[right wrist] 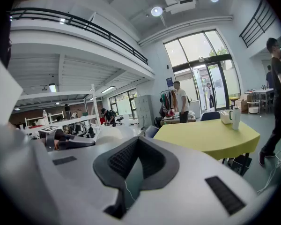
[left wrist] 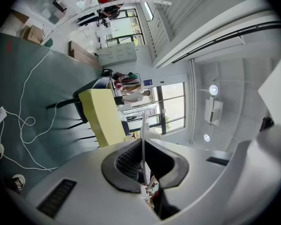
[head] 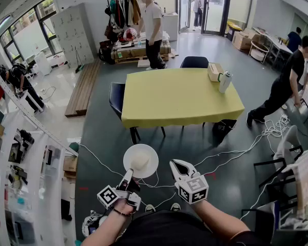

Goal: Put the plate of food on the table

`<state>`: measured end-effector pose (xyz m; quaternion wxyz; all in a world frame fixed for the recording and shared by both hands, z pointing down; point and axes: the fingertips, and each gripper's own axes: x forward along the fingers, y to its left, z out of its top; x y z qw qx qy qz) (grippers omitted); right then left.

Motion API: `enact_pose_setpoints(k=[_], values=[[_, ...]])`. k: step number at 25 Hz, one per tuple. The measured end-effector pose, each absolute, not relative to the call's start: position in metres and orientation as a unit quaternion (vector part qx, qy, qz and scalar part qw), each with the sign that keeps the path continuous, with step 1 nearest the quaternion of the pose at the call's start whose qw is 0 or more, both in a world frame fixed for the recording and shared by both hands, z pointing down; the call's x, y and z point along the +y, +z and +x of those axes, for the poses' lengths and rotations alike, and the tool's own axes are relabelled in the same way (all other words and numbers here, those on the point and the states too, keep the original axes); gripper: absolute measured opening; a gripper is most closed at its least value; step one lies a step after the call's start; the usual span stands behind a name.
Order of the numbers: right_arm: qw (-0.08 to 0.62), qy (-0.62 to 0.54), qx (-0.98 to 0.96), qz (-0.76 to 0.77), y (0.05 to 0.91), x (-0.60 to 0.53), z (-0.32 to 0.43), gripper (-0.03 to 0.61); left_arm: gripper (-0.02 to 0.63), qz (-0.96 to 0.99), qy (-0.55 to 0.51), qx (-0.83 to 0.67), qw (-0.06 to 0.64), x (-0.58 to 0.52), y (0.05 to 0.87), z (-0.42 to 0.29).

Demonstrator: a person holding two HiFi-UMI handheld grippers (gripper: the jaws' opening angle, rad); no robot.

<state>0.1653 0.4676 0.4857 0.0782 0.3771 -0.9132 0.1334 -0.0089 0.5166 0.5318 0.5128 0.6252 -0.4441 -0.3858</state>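
Shelving (head: 20, 137) w/ bins and gear fills the far L of the head view, and a white cable (head: 105, 165) snakes over the grey-green floor (head: 100, 132) beside it. The L gripper (head: 128, 176) sits low in front of the person, marker cube facing up, jaws pinched on the near rim of the white plate (head: 152, 154). The plate is roughly level, held in the air over the floor, w/ a pale lump of food (head: 139, 162) in its middle. In the L gripper view both black pads (left wrist: 126, 163) are closed tight on the plate's rim, which shows edge-on as a thin white line running straight out btw. them. That view is rolled sideways, so the yellow table (left wrist: 104, 117) stands on end beyond.

In the head view the table (head: 180, 97) lies ahead of the plate and well apart from it, w/ open floor btw. them. One dark chair (head: 116, 98) is tucked at its L side. At the table's far R corner stand a tan tissue box (head: 214, 72) and, just beside it, a white bottle (head: 225, 82).

The R gripper (head: 177, 165) hovers just R of the plate, not touching it, at about the same height. In the R gripper view its jaws stand only a sliver apart, w/ nothing btw. them but floor and a strand of cable. The table sits R of centre there, box and bottle on top.

A person in a white tee (head: 153, 27) stands beyond the table. Further R, a person in black (head: 285, 88) leans forward above a tangle of cables (head: 269, 132).
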Motion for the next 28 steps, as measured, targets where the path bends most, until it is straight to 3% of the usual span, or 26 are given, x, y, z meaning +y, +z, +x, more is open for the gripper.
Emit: enact_pose_setpoints(k=[28], values=[[0.075, 0.140, -0.901, 0.404, 0.486, 0.464, 0.111, 0.012, 0.020, 0.627, -0.391, -0.419, 0.528, 0.512, 0.538, -0.063]])
